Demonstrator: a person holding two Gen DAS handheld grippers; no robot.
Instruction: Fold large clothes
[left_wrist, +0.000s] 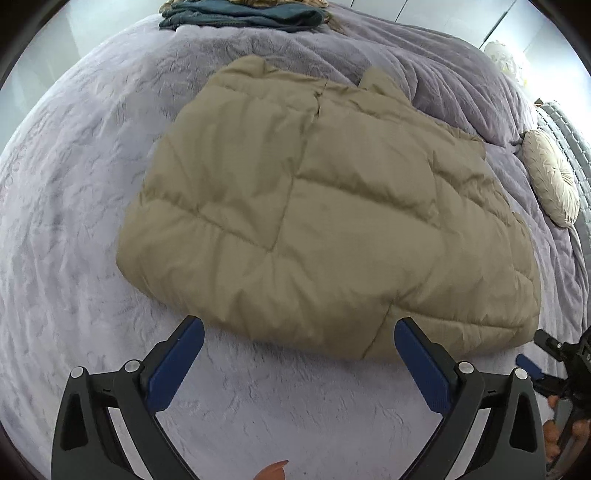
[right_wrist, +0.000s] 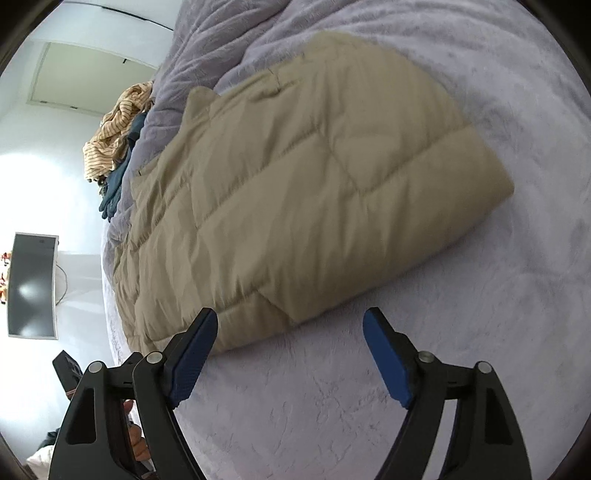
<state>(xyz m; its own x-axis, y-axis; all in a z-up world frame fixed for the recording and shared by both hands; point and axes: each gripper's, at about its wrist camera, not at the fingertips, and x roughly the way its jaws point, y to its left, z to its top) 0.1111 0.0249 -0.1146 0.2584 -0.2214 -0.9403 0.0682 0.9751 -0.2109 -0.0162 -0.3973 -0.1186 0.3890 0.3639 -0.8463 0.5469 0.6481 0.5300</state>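
Tan quilted puffer jacket (left_wrist: 325, 214) lies partly folded on the lavender bed blanket (left_wrist: 74, 221). Left gripper (left_wrist: 299, 362) and right gripper (right_wrist: 291, 354) hover wide apart, empty, near its hem. Slick padding could spring open or slip from a shallow pinch.

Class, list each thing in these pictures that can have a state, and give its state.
Left gripper: open, empty.
Right gripper: open, empty.
Tan puffer jacket: folded, flat on the bed.
Screen: dark.
Clothes pile: heaped, unfolded.
Purple blanket: spread, wrinkled.

Bedroom, plush bedspread (left_wrist: 92, 184), round cushion (left_wrist: 552, 177), clothes pile (right_wrist: 110, 122)
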